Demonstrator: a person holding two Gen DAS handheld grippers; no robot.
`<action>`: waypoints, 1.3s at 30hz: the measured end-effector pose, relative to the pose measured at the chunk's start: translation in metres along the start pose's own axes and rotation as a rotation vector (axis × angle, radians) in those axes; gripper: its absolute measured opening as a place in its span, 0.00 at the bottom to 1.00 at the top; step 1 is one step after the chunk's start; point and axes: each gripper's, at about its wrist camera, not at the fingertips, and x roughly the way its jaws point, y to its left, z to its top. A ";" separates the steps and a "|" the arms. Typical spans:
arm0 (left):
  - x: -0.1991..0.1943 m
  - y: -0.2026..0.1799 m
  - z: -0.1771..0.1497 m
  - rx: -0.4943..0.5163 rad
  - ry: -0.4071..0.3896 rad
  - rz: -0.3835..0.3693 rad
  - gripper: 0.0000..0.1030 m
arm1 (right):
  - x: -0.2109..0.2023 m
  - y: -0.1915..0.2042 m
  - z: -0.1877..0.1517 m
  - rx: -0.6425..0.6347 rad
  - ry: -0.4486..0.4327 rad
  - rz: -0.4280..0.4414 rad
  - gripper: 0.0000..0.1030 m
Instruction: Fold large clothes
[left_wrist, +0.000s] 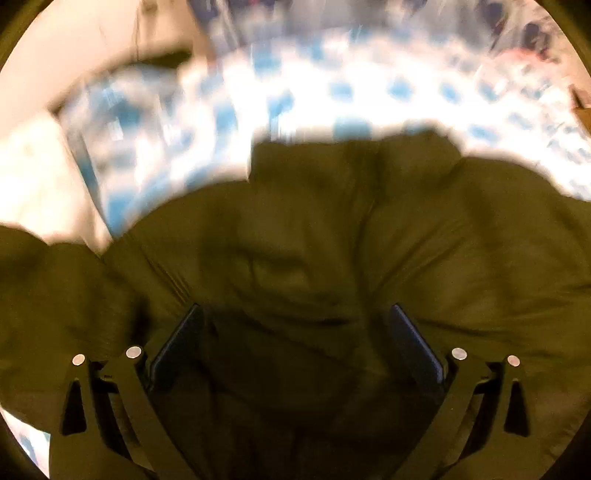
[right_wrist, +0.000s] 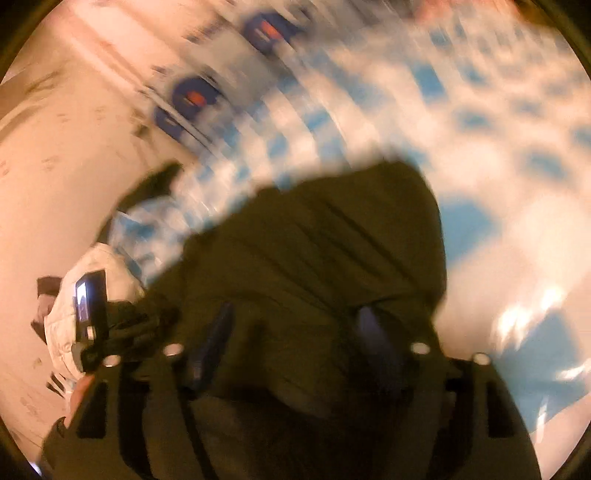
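Note:
A large dark olive padded garment (left_wrist: 369, 229) lies on a blue and white checked cover (left_wrist: 332, 92). My left gripper (left_wrist: 295, 321) hovers low over the garment with its jaws wide apart, and the cloth bulges up between its fingers (left_wrist: 181, 343). In the right wrist view the same garment (right_wrist: 332, 240) fills the middle, and my right gripper (right_wrist: 295, 321) stands over it with its fingers (right_wrist: 210, 339) apart. Both views are blurred by motion. Whether either gripper pinches cloth is unclear.
The checked cover (right_wrist: 480, 129) spreads on all sides of the garment. A white padded item (right_wrist: 92, 288) lies at the left by the other gripper's body (right_wrist: 92, 306). A pale floor or wall (right_wrist: 55, 166) shows on the left.

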 end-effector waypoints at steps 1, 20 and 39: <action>-0.013 -0.001 0.004 0.009 -0.067 0.015 0.94 | -0.009 0.014 0.012 -0.059 -0.061 -0.027 0.81; -0.038 0.046 -0.042 -0.018 -0.060 -0.020 0.94 | 0.042 0.072 0.006 -0.411 0.037 -0.232 0.93; -0.189 0.327 -0.171 -0.846 -0.335 -0.001 0.94 | 0.154 0.228 -0.065 0.136 0.599 0.576 0.94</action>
